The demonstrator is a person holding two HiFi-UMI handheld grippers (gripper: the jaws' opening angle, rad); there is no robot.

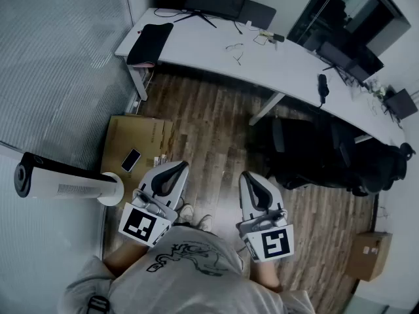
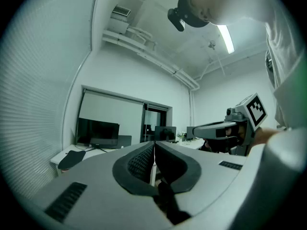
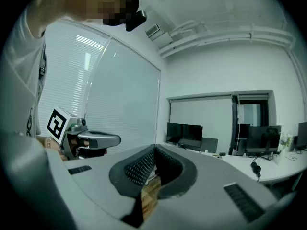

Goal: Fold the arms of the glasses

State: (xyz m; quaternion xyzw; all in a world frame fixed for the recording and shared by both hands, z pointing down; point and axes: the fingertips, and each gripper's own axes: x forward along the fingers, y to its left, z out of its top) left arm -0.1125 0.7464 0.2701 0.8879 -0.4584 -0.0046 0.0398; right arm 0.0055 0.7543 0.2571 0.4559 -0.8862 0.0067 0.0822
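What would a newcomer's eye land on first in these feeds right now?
First, the two grey grippers low in the head view: the left claw and the right claw, side by side, both shut with nothing between their jaws. Next, the long white desk running across the top of that view, with the glasses lying on it, well away from both claws. A white tower fan stands out at the left edge.
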